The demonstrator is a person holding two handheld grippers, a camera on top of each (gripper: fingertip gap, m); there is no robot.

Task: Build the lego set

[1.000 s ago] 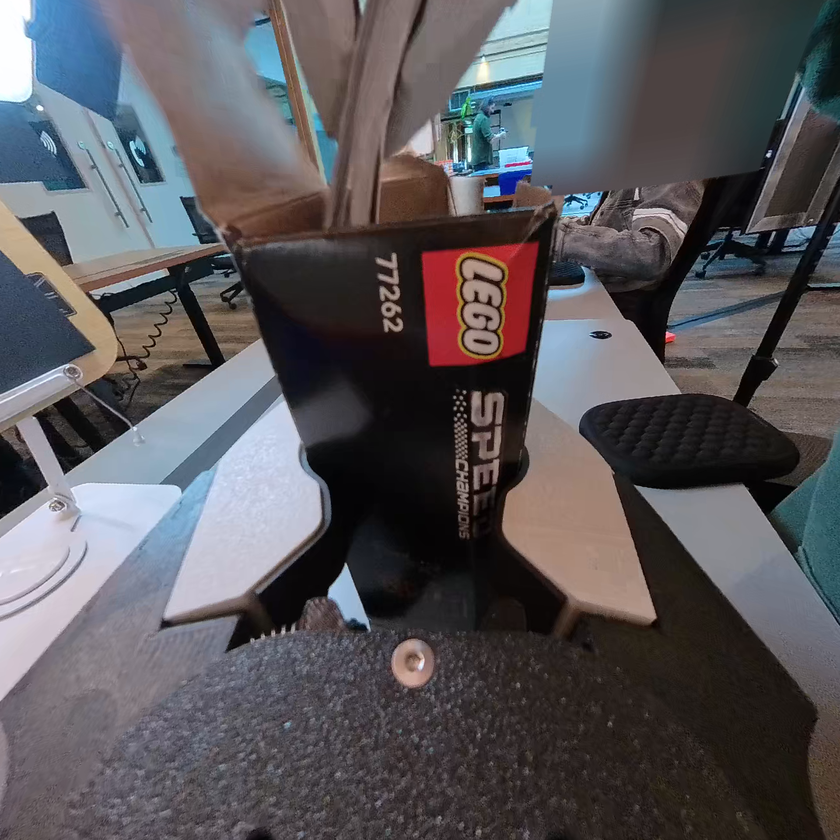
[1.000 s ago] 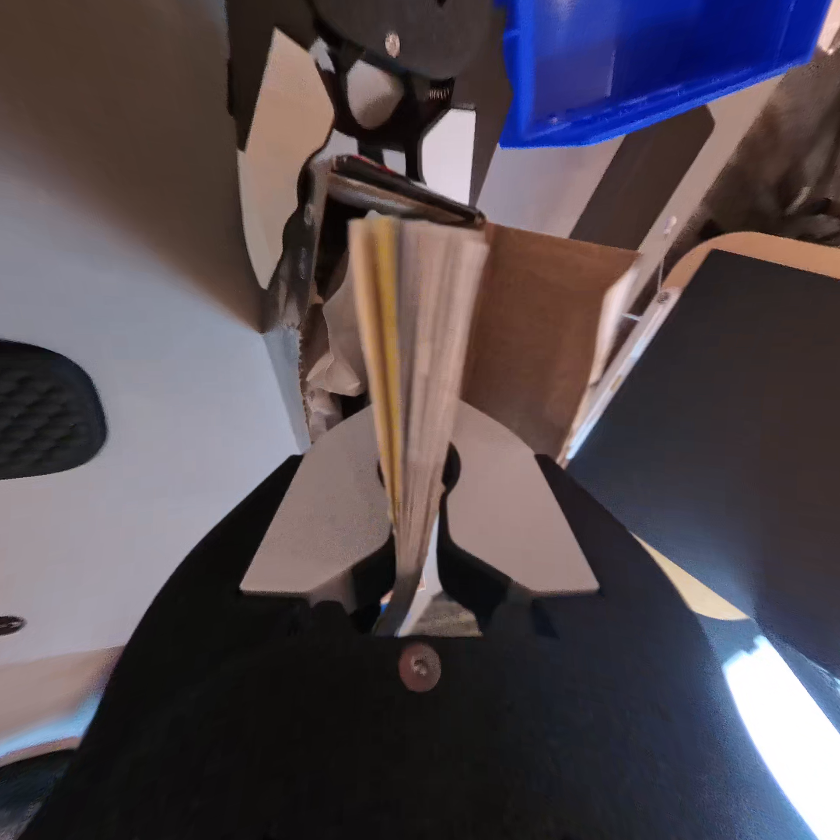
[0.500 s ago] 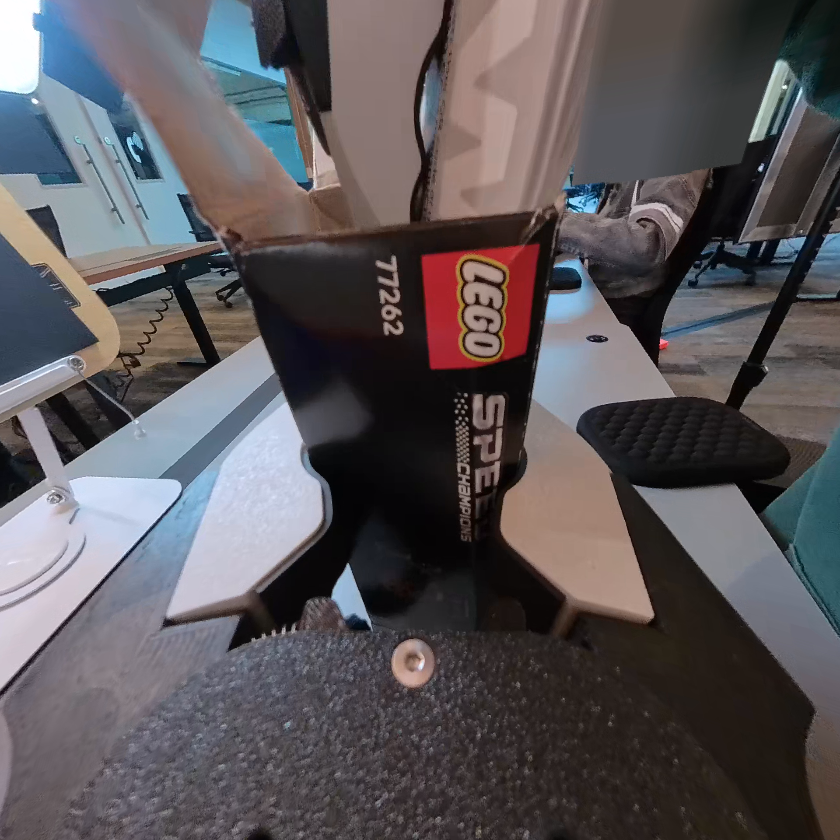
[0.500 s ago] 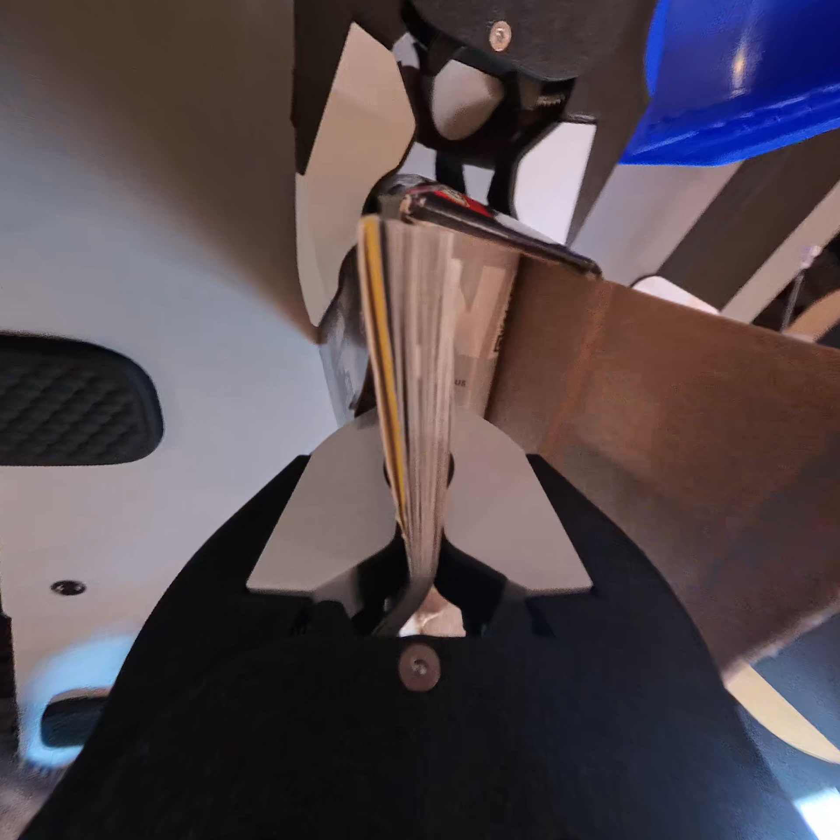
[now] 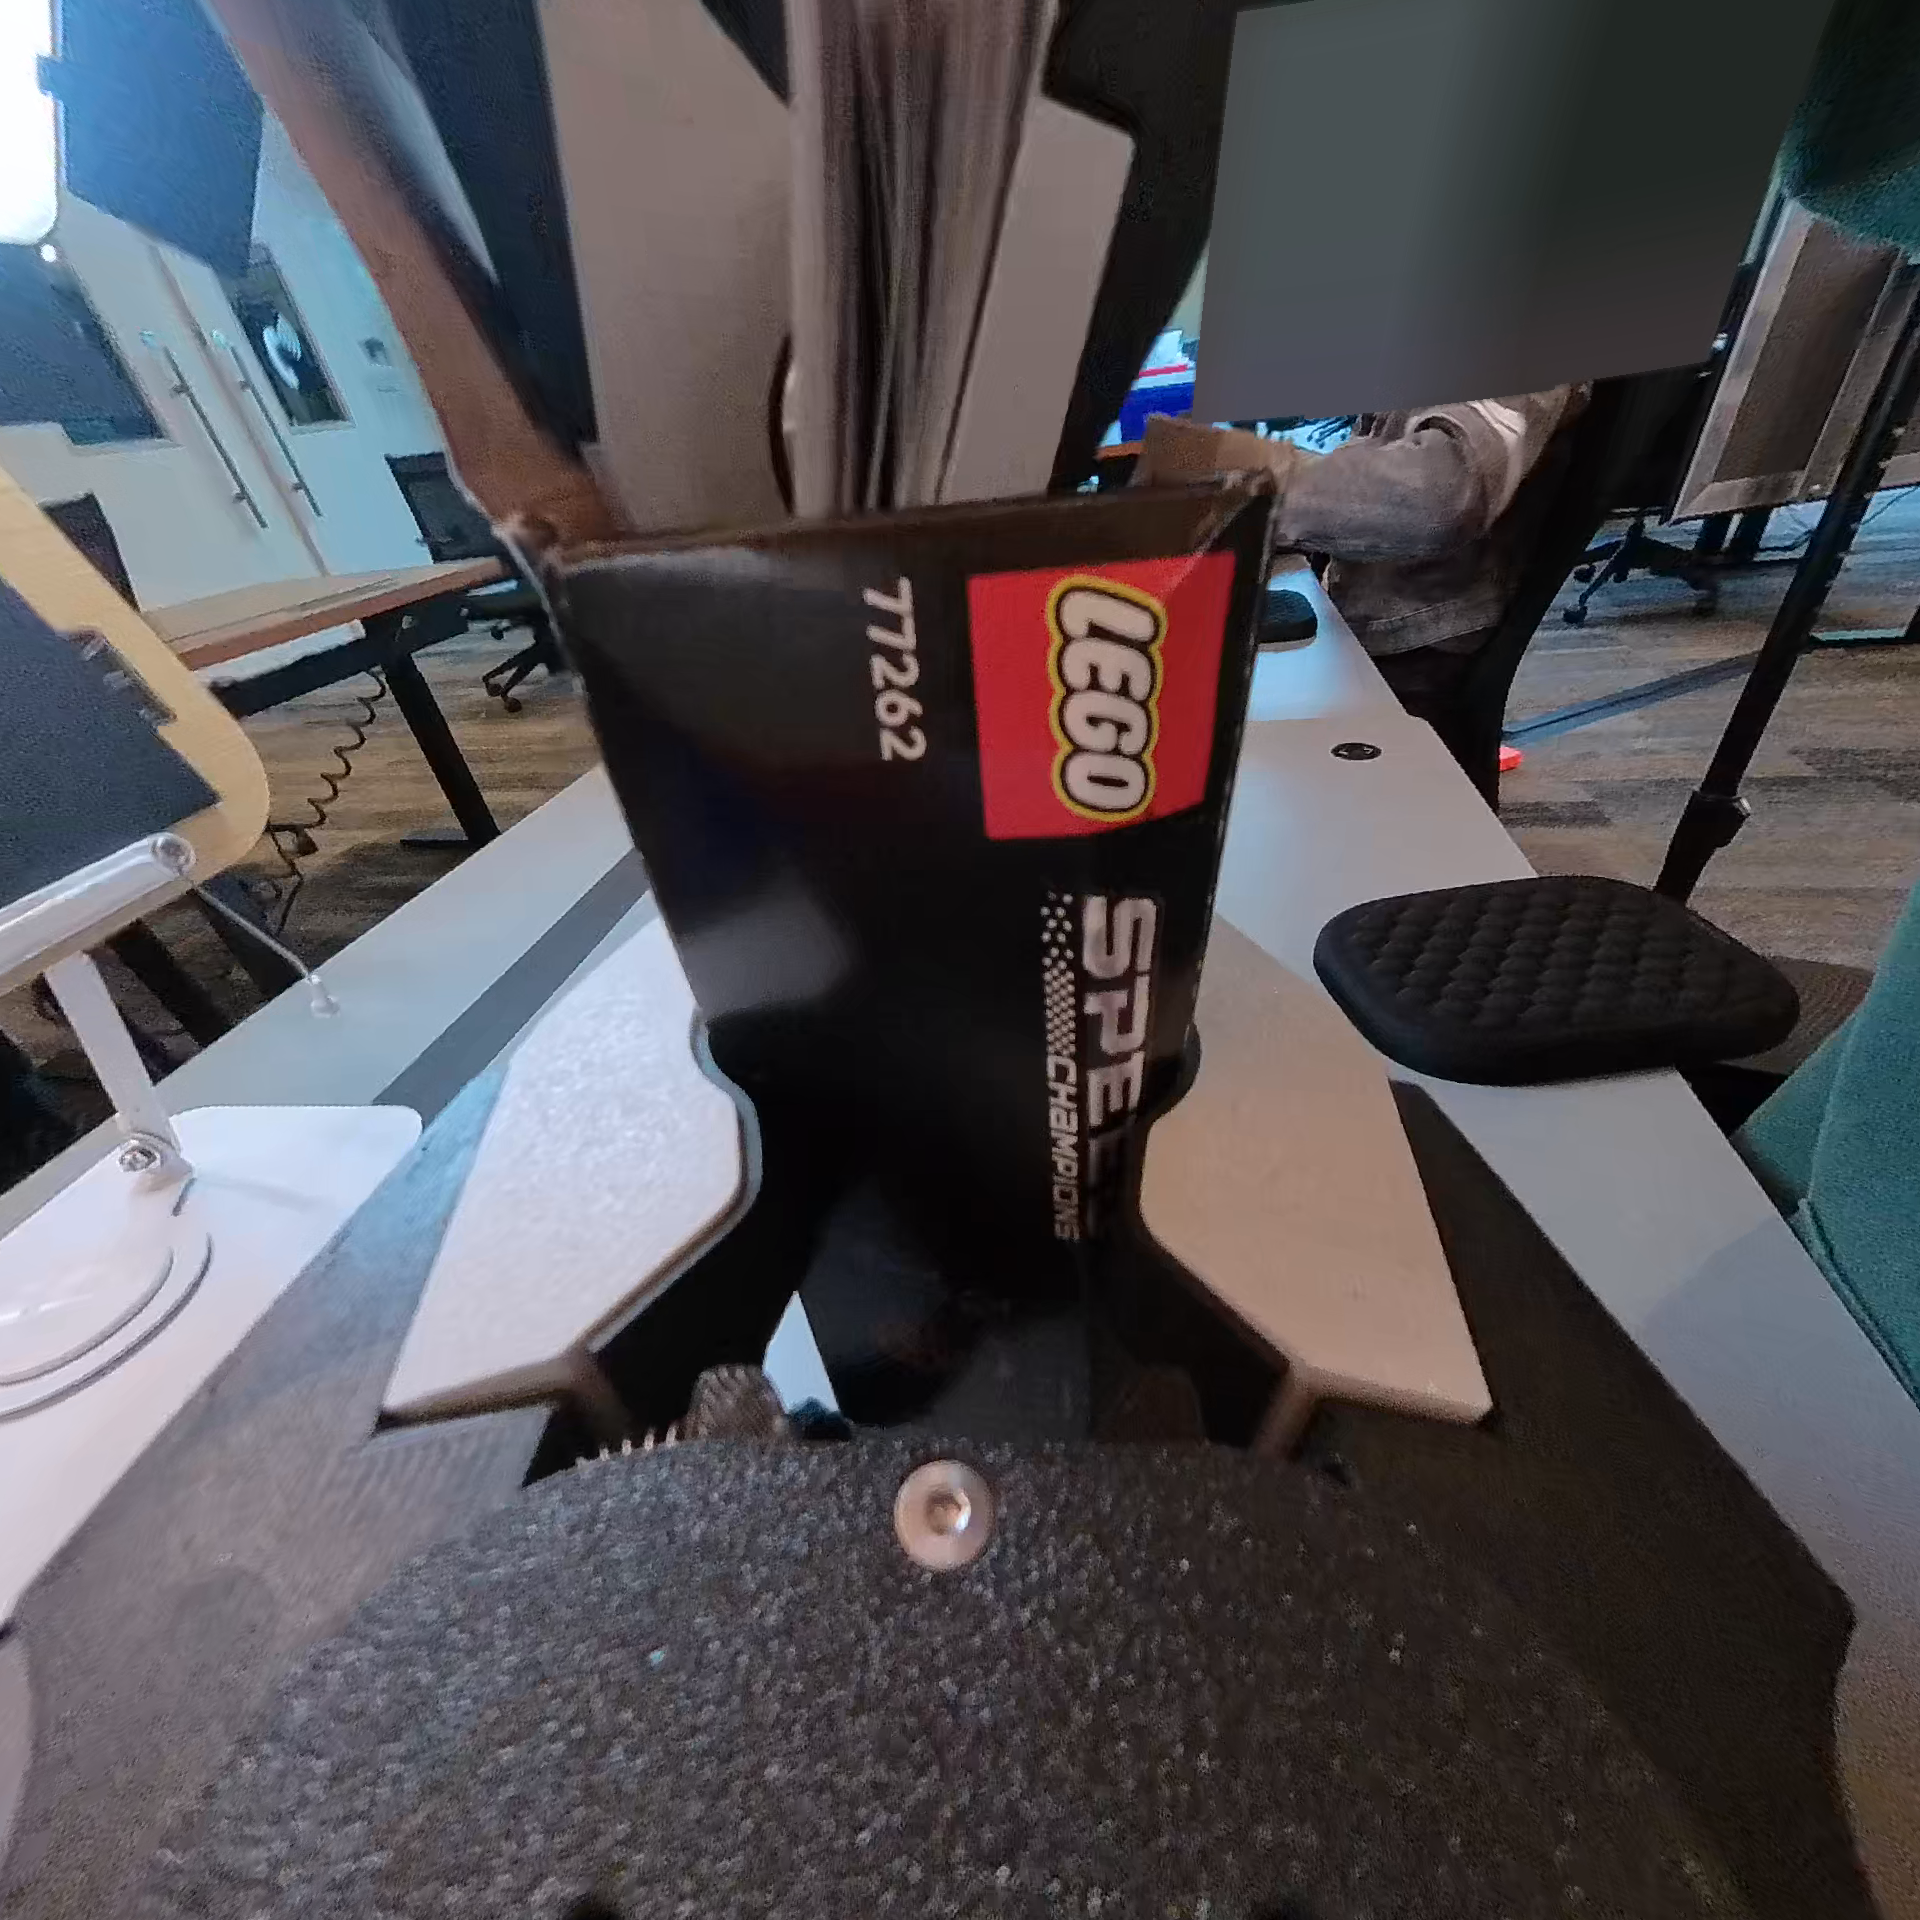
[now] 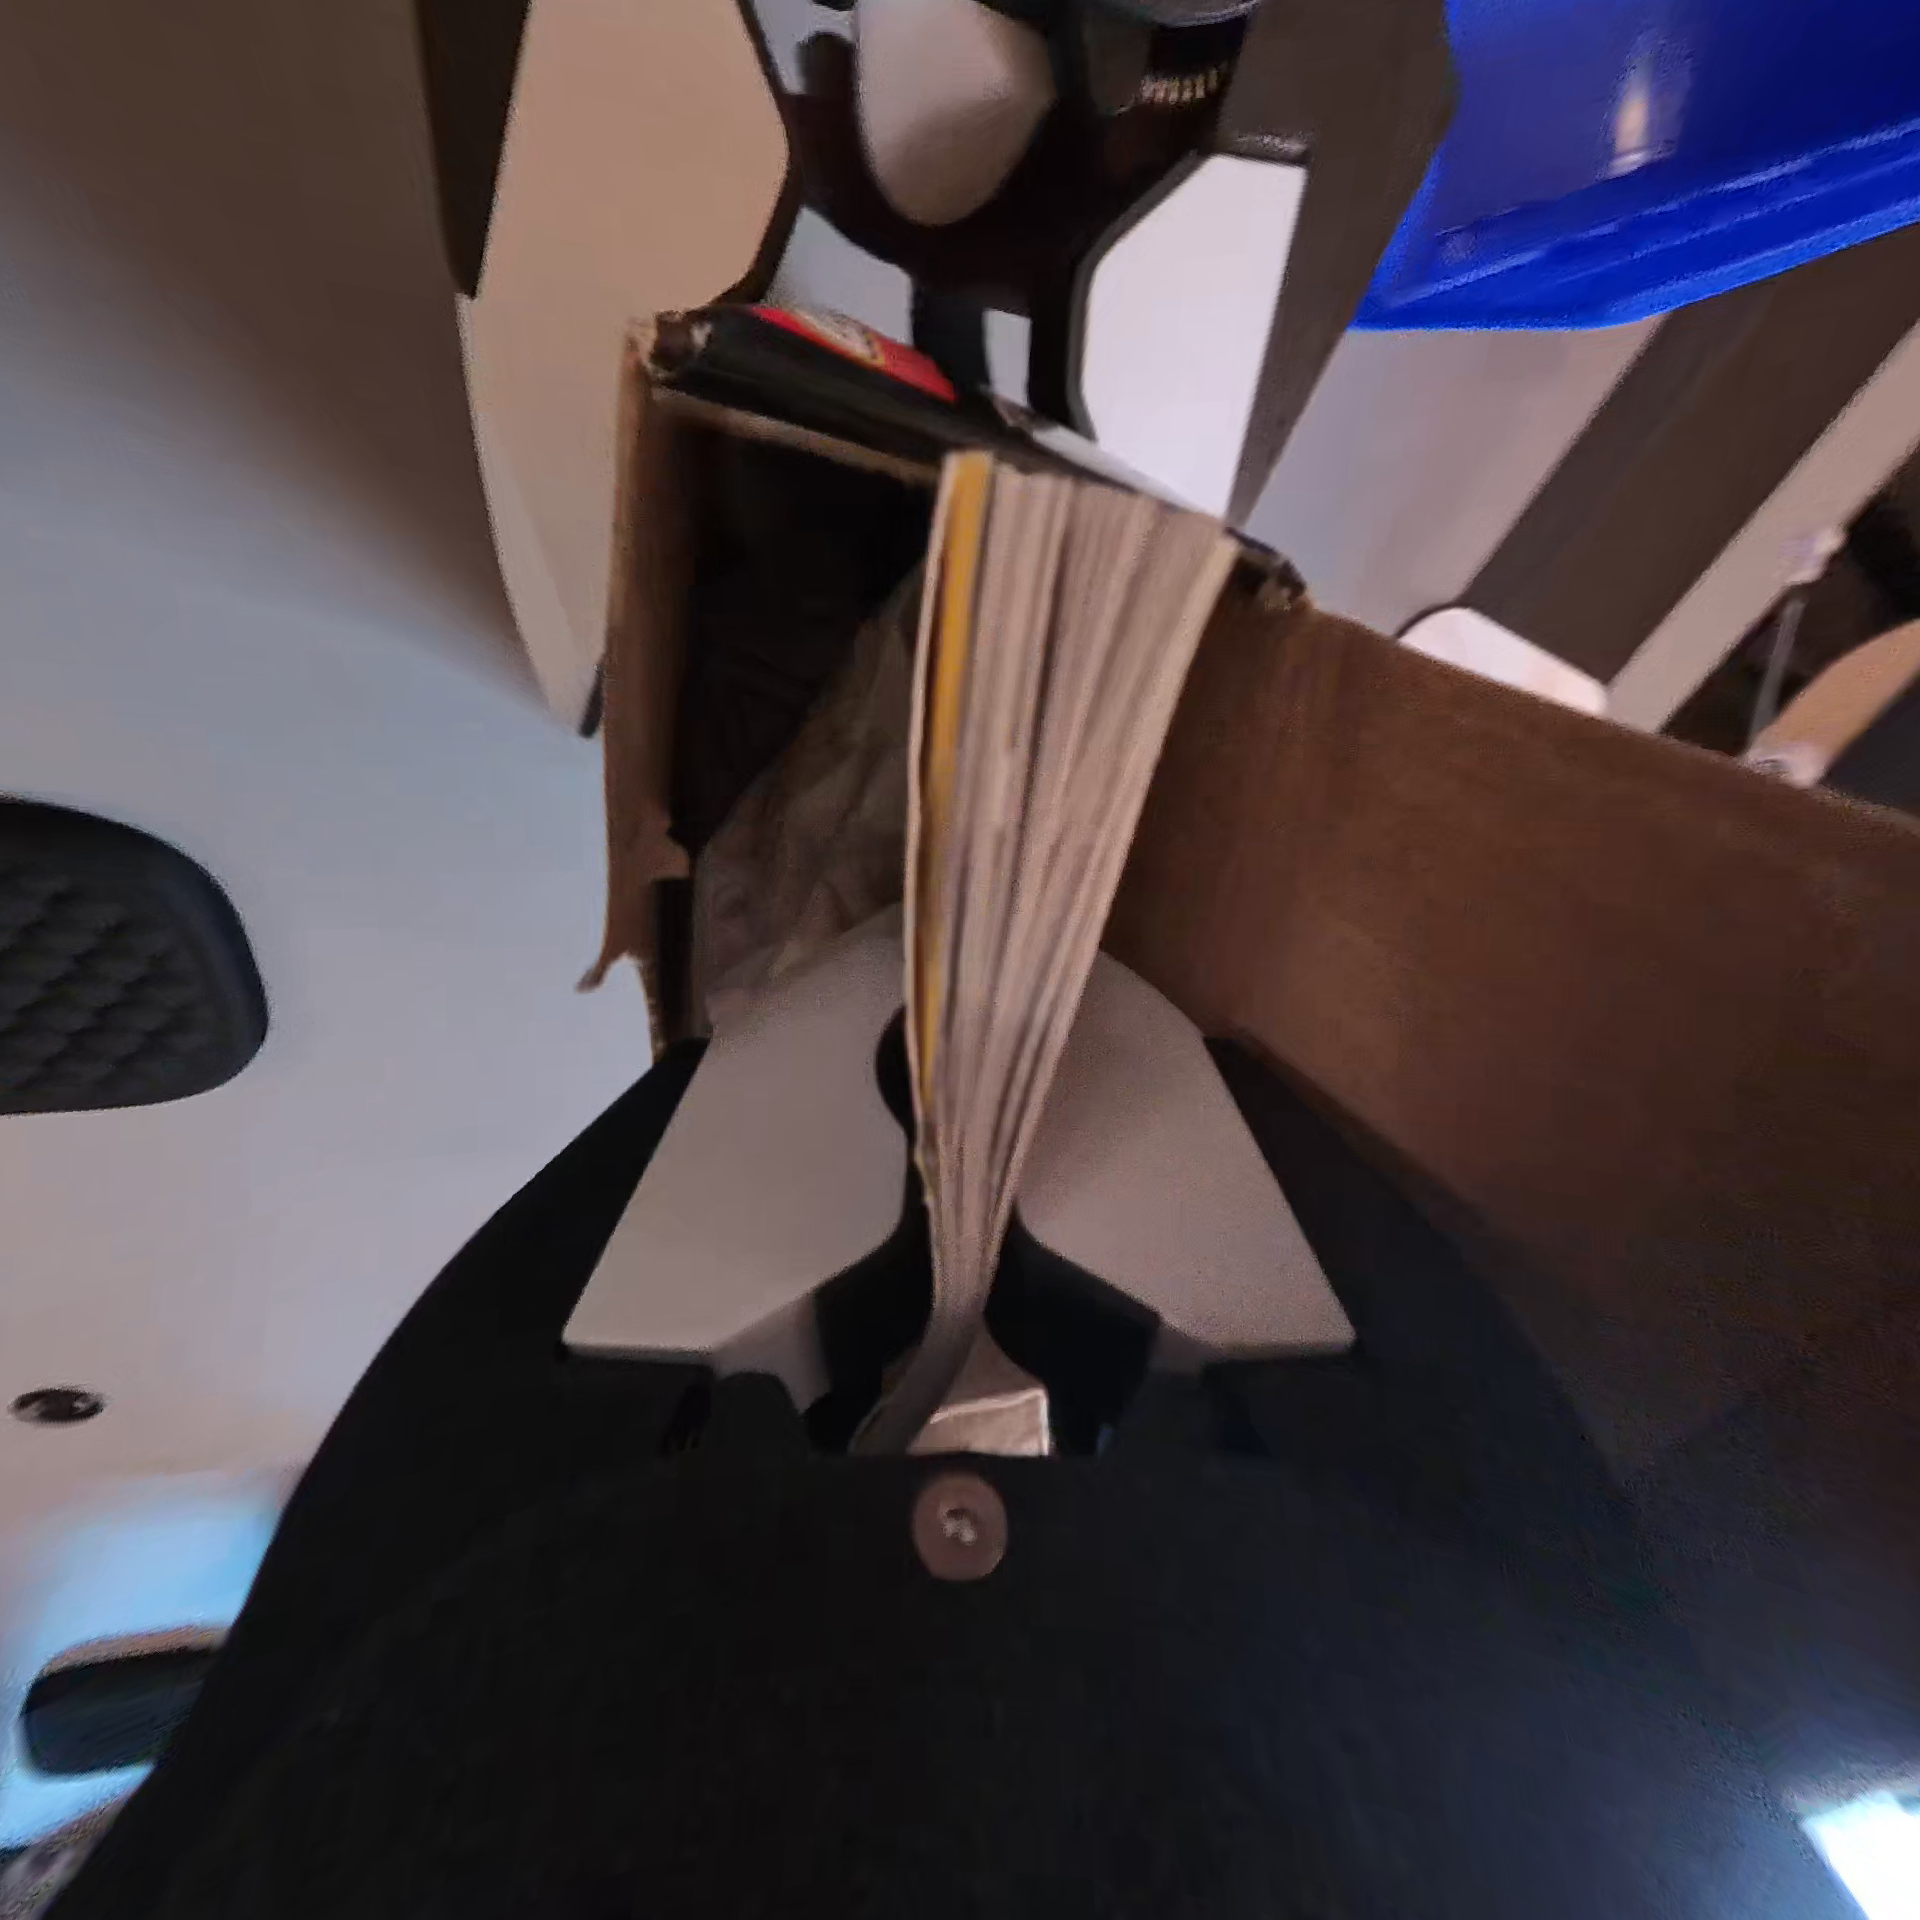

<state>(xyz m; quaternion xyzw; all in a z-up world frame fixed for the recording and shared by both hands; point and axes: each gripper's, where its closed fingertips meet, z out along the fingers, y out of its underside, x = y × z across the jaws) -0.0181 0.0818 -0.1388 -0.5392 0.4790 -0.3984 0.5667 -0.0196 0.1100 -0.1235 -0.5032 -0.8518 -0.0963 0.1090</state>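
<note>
My left gripper (image 5: 956,1039) is shut on a black Lego box (image 5: 831,831) and holds it upright above the white table, open end up. My right gripper (image 6: 987,1039) is shut on the instruction booklet (image 6: 1029,727), whose fanned pages reach down into the box mouth (image 6: 831,374) beside the brown inner flap (image 6: 1455,935). Crumpled paper bags (image 6: 821,810) lie inside the box. In the left wrist view the booklet (image 5: 904,312) hangs between the right gripper's fingers (image 5: 675,260) just above the box rim. The left gripper (image 6: 935,260) shows beyond the box in the right wrist view.
A white table (image 5: 1403,831) carries a black padded rest (image 5: 1548,977) at the right and a tablet on a white stand (image 5: 83,779) at the left. A blue bin (image 6: 1662,156) lies beyond the box. A seated person (image 5: 1434,520) and a tripod pole (image 5: 1766,675) are behind. My two grippers' fingertips are within a few centimetres of each other.
The right gripper and the box top have come closer together, and the booklet now sits deeper in the box mouth. The left gripper has kept the box almost still.
</note>
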